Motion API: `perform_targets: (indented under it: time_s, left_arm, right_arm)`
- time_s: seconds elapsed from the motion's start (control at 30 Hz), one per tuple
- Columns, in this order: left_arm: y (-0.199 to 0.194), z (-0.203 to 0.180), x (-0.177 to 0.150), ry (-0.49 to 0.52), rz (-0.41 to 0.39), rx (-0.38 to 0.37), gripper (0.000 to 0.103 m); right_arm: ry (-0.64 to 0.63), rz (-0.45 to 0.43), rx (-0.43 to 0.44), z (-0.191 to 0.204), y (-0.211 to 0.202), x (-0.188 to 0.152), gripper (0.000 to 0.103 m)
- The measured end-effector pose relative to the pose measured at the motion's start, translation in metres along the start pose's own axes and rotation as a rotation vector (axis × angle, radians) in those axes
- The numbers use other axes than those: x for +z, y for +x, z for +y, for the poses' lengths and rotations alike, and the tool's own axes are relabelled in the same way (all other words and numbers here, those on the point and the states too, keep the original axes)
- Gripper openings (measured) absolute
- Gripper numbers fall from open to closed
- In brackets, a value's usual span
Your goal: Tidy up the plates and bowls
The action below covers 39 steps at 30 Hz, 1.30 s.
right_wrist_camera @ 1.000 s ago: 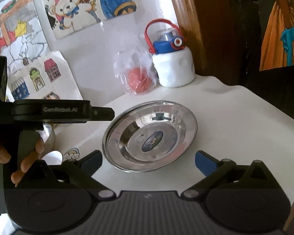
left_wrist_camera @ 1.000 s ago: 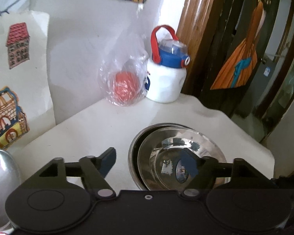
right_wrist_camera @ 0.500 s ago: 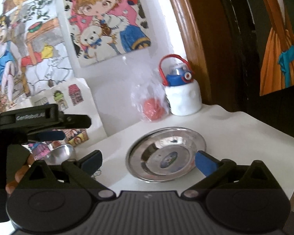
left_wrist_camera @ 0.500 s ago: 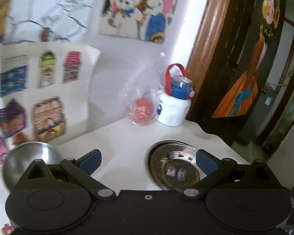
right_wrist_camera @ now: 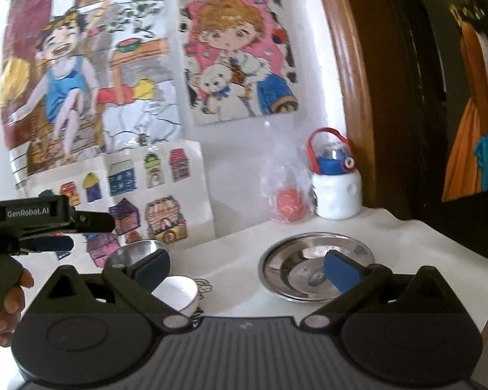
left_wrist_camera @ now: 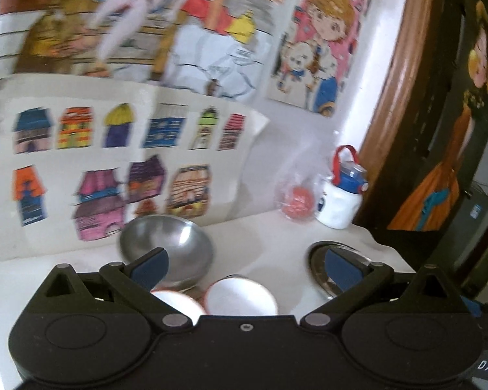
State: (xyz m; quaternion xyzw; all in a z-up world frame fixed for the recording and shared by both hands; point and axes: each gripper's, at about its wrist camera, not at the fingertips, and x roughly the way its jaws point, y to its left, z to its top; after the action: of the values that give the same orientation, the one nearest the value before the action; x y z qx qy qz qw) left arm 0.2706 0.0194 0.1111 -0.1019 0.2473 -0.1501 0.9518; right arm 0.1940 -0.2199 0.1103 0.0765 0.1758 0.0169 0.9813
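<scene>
left wrist view: the left gripper (left_wrist_camera: 244,265) hangs spread and empty above the steel bowl (left_wrist_camera: 167,248) and white cups (left_wrist_camera: 240,299); the right gripper (right_wrist_camera: 247,269) is spread too, plates (right_wrist_camera: 312,269) already stacked rightward on the surface (right_wrist_camera: 231,250).

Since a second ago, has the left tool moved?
Yes. The left tool has pulled back and up: the white bottle looks smaller and farther, and the steel bowl now shows.
</scene>
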Motion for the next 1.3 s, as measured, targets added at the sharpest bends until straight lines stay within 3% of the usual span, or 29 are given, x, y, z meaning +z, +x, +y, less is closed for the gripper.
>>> perform_targets:
  time_s: [0.37, 0.8, 1.3]
  left_arm:
    - [-0.033, 0.049, -0.033, -0.005, -0.016, 0.071, 0.102]
    - [-0.03, 0.092, -0.068, 0.034, 0.013, 0.106, 0.102]
    - [0.006, 0.128, -0.06, 0.001, 0.048, 0.15, 0.102]
  right_arm:
    - [-0.076, 0.019, 0.071, 0.053, -0.014, -0.035, 0.103]
    - [-0.106, 0.1, 0.115, 0.099, 0.0, -0.079, 0.103]
    - [-0.136, 0.119, 0.101, 0.109, 0.051, -0.067, 0.103]
